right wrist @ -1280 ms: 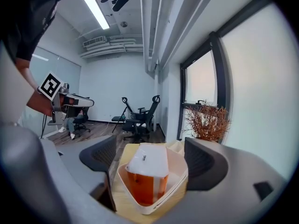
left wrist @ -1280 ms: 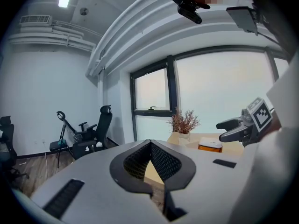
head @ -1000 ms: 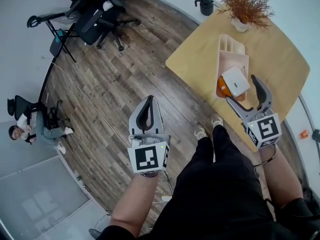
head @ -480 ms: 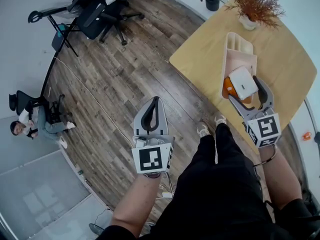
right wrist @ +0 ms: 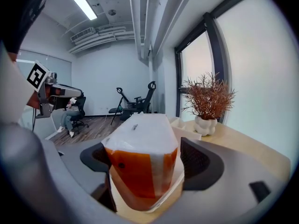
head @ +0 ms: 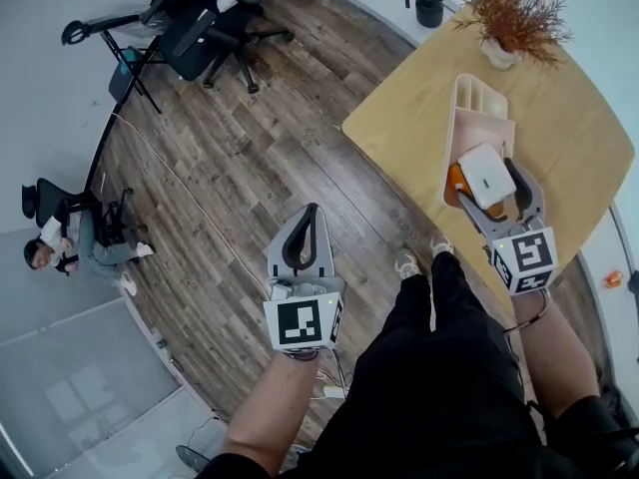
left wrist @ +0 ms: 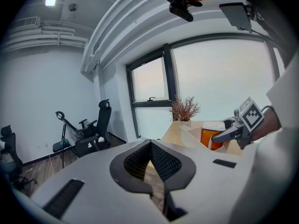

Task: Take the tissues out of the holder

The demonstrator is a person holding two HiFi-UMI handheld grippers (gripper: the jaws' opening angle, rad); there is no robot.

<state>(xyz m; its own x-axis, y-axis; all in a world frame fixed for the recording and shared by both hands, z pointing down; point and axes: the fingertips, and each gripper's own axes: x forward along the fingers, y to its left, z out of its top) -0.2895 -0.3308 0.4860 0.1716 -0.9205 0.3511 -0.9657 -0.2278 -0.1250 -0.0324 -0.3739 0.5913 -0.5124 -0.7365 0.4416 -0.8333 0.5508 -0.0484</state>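
One tissue pack (right wrist: 140, 139) between spread right claw (right wrist: 147, 164) jaws, inside holder (head: 477, 108).

The tissue pack (head: 486, 175), orange-sided with a white top, is seen standing upright in the near end of the pale, compartmented holder (head: 471, 126), which is set lengthwise on the wooden table (head: 399, 128).

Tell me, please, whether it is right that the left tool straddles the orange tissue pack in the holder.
Not right: the right tool straddles the orange tissue pack in the holder, as the right gripper view shows; the left tool is shut and empty.
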